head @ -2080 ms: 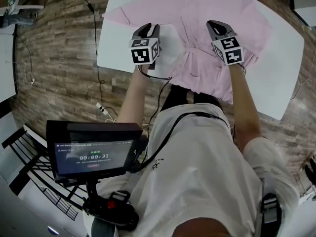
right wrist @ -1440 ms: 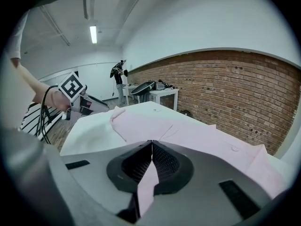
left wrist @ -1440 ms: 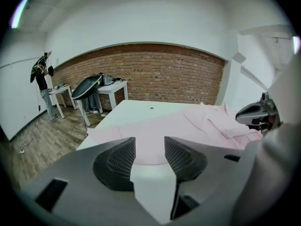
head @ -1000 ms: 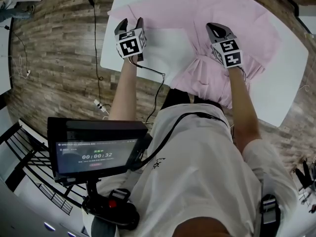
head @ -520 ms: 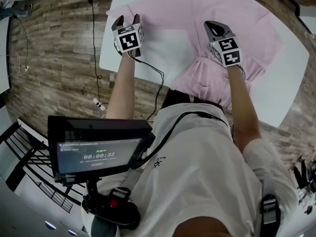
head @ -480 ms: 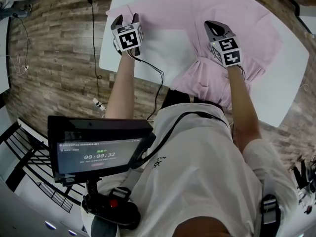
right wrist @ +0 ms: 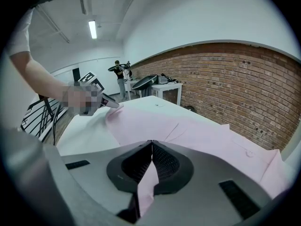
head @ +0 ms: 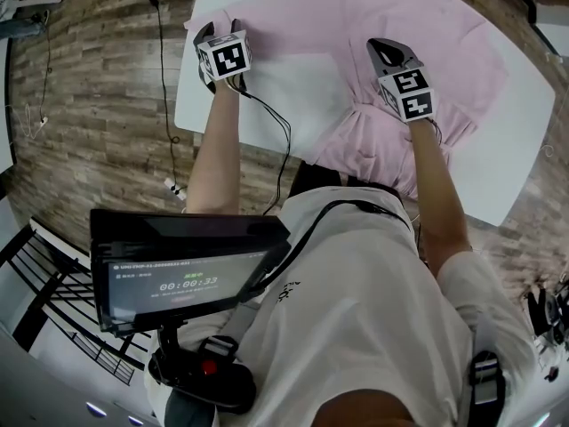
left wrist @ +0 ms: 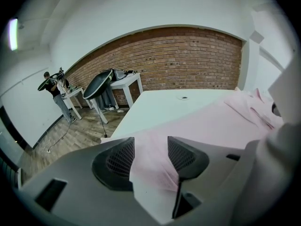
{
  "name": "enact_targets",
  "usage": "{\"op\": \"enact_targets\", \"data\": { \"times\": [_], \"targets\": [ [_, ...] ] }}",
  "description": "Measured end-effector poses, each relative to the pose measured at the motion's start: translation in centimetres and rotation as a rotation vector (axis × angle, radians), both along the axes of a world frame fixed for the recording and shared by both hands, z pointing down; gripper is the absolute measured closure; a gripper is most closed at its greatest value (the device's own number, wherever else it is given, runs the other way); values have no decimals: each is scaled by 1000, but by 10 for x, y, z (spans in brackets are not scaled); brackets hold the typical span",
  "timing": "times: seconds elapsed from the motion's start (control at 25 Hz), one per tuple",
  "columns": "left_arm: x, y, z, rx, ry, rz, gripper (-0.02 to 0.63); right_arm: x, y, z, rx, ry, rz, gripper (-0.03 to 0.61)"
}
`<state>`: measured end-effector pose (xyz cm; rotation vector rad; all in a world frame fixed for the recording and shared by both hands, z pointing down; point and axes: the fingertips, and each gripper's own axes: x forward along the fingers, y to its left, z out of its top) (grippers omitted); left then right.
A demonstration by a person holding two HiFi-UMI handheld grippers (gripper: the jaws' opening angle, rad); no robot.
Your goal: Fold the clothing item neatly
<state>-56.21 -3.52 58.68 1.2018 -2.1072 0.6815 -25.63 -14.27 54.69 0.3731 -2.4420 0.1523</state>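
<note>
At the near edge of the white table (head: 267,87), a bunched part of the pink shirt (head: 356,7) spills over the rim toward the person. The right gripper (head: 388,50) sits just inside that edge, its jaws pressed together on a thin pinch of pink cloth, which in its own view (right wrist: 151,147) runs up between the pads. That bite looks small to me. A hard pull could slip the cloth out, or drag the gathered pleats along so the fold sets in crooked. With that much fabric hanging off the near edge, its weight may also tug the whole shirt off the table once the hold lets go.

Farther along, at the table's left edge, the left gripper (head: 218,27) has its jaws wide apart over the shirt's left corner. In its own view (left wrist: 150,149) pink cloth (left wrist: 207,126) lies in the gap, and neither pad presses on it. If it closes from this angle it might catch only the tip of the corner or take a double layer, and the corner sits close enough to the table's left edge to be nudged over it.

Toward the far side of the table the rest of the shirt lies spread fairly flat, and uneven pulls from the two grippers would skew it
</note>
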Motion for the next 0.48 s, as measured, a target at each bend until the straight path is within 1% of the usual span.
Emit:
{"op": "enact_targets", "data": {
  "times": [0.16,0.36,0.48],
  "targets": [
    [-6,1,11,-14,13,3,393,-3,-4,1,1,6,9,574],
    [-9,-3,13,-27,1,10,394,-3,-5,6,-3,10,13,574],
    [-11,0,13,-43,-4,0,443,-1,-5,4,-6,15,13,574]
  ]
}}
